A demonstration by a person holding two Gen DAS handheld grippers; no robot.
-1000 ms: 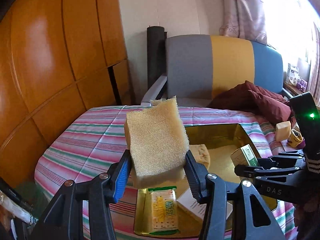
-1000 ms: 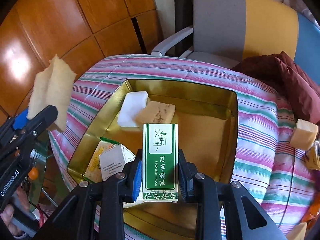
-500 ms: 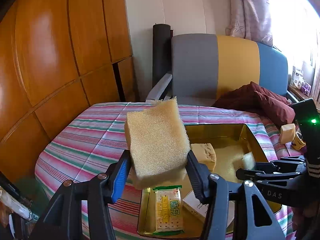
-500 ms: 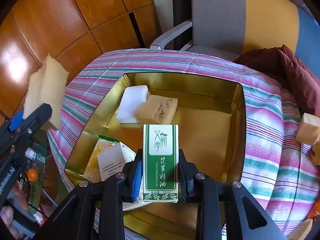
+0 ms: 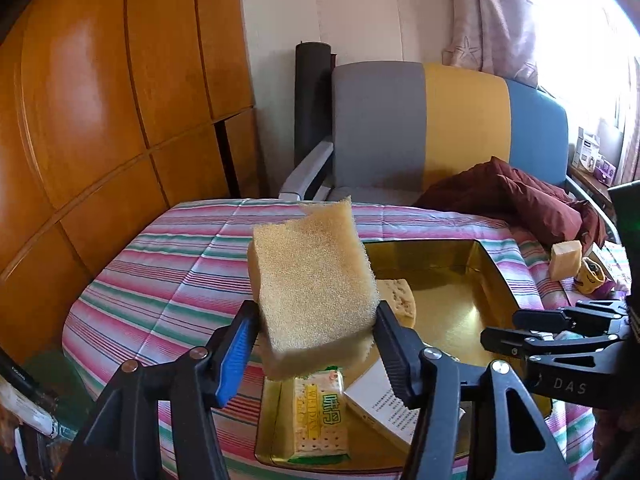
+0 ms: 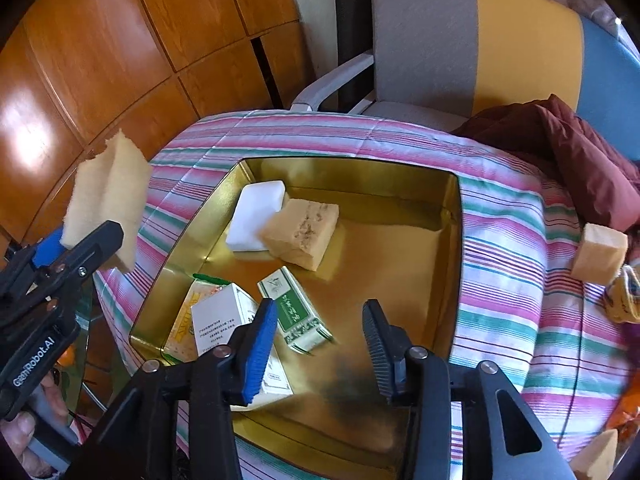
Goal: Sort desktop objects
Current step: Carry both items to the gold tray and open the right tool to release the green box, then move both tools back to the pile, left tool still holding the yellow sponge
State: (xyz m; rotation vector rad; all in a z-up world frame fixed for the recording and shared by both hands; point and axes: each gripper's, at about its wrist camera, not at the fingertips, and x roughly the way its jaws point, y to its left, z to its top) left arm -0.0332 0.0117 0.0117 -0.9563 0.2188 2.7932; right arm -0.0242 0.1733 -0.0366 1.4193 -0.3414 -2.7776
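Observation:
My left gripper (image 5: 316, 344) is shut on a yellow sponge (image 5: 312, 276) and holds it in the air beside the left edge of the gold tray (image 6: 456, 216). The sponge (image 6: 104, 204) and that gripper also show at the left of the right wrist view. My right gripper (image 6: 320, 332) is open and empty above the tray's near part. A green and white box (image 6: 296, 312) lies flat in the tray just beyond its fingers. The tray also holds a white block (image 6: 256, 216), a tan sponge (image 6: 304, 232), a white carton (image 6: 228, 320) and a cracker packet (image 5: 320, 416).
The tray sits on a striped cloth (image 6: 504, 280) over a table. A tan sponge piece (image 6: 598, 252) and a yellow item (image 6: 624, 292) lie on the cloth at right. A dark red cloth (image 6: 568, 144) and a chair (image 6: 460, 44) are behind. Wooden panels (image 5: 100, 120) stand to the left.
My right gripper has opened and let go of the green and white box, which now lies flat in the tray. My left gripper still holds the sponge, with little movement.

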